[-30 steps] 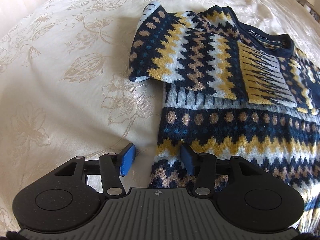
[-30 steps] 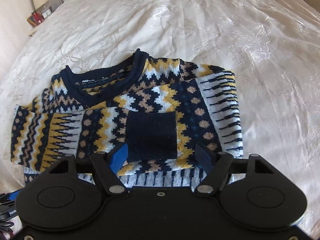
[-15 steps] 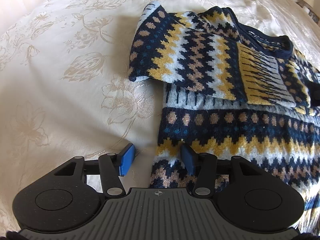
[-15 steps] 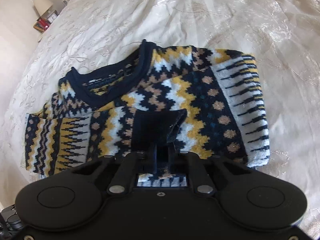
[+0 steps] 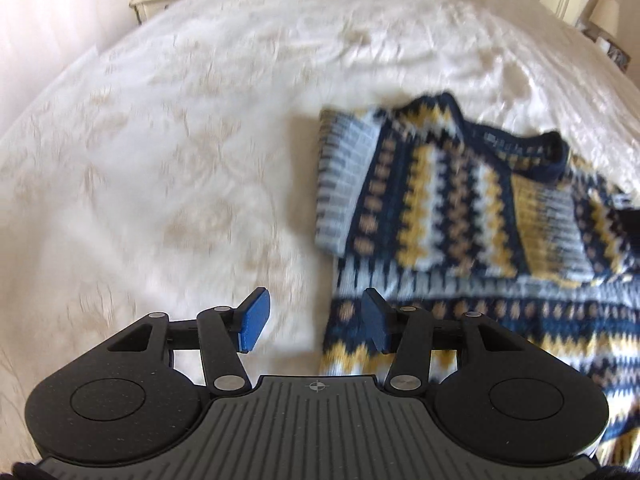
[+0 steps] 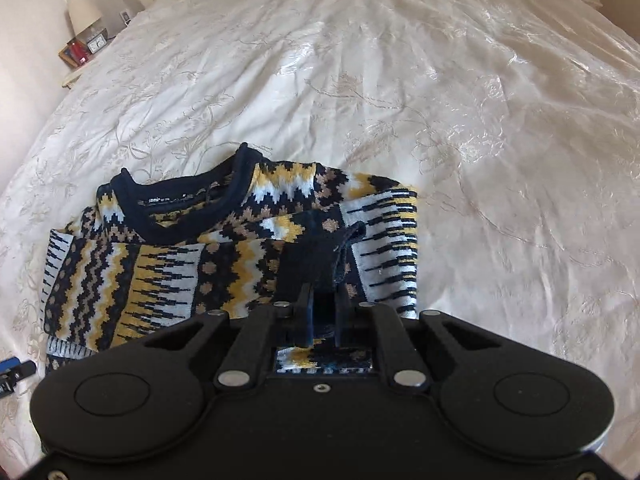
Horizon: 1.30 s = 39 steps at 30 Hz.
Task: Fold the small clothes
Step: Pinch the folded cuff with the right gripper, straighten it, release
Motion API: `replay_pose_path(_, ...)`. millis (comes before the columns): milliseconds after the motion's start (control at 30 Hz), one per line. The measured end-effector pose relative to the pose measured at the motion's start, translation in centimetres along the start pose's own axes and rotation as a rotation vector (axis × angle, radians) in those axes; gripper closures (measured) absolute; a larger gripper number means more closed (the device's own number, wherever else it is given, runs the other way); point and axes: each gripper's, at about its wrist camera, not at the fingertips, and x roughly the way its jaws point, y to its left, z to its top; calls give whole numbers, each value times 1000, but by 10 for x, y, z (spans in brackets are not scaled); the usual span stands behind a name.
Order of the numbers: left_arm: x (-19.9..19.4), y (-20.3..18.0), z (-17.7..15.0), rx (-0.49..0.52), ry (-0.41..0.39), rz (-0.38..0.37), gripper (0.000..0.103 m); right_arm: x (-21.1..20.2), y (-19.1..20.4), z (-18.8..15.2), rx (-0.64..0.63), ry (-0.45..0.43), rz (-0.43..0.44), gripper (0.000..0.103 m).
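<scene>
A small knitted sweater (image 6: pixel 224 248), patterned in navy, yellow, white and tan, lies flat on a cream embroidered bedspread (image 6: pixel 440 120), its sleeves already folded across the chest and its dark collar (image 6: pixel 180 216) toward the far side. It looks thick, soft and floppy, light for its bulk and not slippery; it will drape and sag wherever it is unsupported, so an edge, cuff or hem, pinched through all layers, seems the surest hold. The right gripper (image 6: pixel 322 320) sits at the near side of the sweater, jaws pinched almost together on the navy cuff (image 6: pixel 316 256) of the folded sleeve, which is bunched up between them. The left gripper (image 5: pixel 312 320) hovers above the sweater's near left corner, jaws about half open and holding nothing: one blue pad (image 5: pixel 253 322) over bare bedspread, the other over the knit, the sweater's left edge running between them. A bedside table with a lamp (image 6: pixel 84 12) stands far left.
</scene>
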Motion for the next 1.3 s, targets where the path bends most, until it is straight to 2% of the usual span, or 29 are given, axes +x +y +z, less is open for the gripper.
replay_pose_path(267, 32, -22, 54, 15, -34, 6, 53, 1, 9, -5, -62, 6, -18, 86)
replay_pose_path(367, 54, -26, 56, 27, 15, 41, 53, 9, 1, -5, -56, 35, -76, 85)
replay_pose_path(467, 76, -18, 49, 19, 102, 69, 53, 24, -8, -8, -39, 91, -122, 85)
replay_pose_path(567, 86, -13, 42, 1, 122, 74, 45, 38, -12, -15, -37, 122, -130, 84)
replay_pose_path(733, 87, -13, 40, 14, 124, 102, 33, 44, -10, -20, -37, 110, -141, 78)
replay_pose_path(933, 94, -11, 44, -10, 132, 126, 22, 46, -11, -20, -36, 99, -146, 73)
replay_pose_path(1067, 95, -11, 45, -23, 135, 131, 19, 47, -10, -21, -43, 89, -149, 69)
replay_pose_path(1267, 98, -6, 45, -42, 140, 131, 9, 46, -10, -21, -43, 69, -162, 57)
replay_pose_path(1300, 99, -5, 45, -47, 142, 130, 7, 47, -10, -21, -43, 66, -165, 51)
